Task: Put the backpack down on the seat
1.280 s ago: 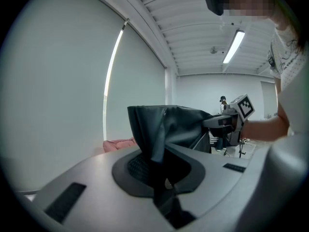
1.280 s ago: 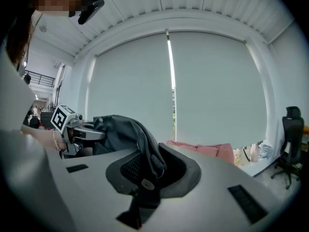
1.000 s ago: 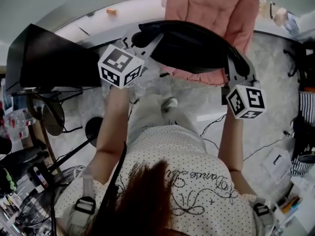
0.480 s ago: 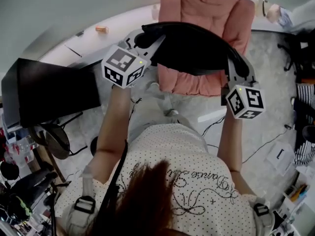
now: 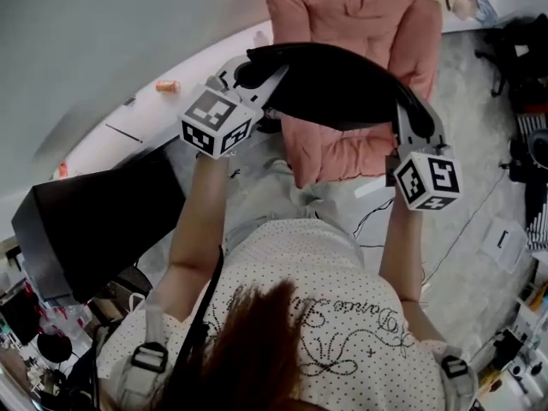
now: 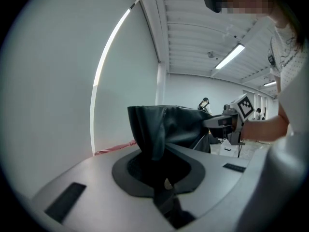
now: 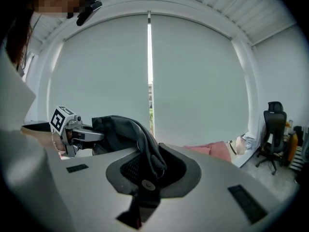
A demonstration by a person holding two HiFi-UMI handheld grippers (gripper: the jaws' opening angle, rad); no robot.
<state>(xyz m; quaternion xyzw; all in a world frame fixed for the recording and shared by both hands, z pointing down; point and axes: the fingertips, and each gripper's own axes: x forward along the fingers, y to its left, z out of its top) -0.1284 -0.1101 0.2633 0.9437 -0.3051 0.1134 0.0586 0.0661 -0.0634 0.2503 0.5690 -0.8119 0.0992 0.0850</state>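
Head view, nearest first: the person's dotted shirt (image 5: 325,298) fills the bottom edge and hides the floor under it. Beyond it the left tool (image 5: 248,74) and the right tool (image 5: 413,114) hold the black backpack (image 5: 342,84) between them, one at each end. Their tips are buried in the fabric here.

The left gripper view makes it plain: the left tool (image 6: 157,163) is clamped on a fold of the bag's black cloth. In the right gripper view the right tool (image 7: 147,166) is closed on a padded strap or edge of the same bag; which one is hard to say.

The backpack hangs over the pink cushioned seat (image 5: 360,15) and covers its middle. From above it cannot be told whether it touches the cushion. Both gripper views show only a pink sliver of the seat, lower than the bag.

To the left stands a large black shape (image 5: 94,221), unclear what it is. Past it a small orange thing (image 5: 167,85) sits on a white ledge (image 5: 111,135). Only the right gripper view shows an office chair (image 7: 273,129) at far right, beside a pale window blind (image 7: 193,71).
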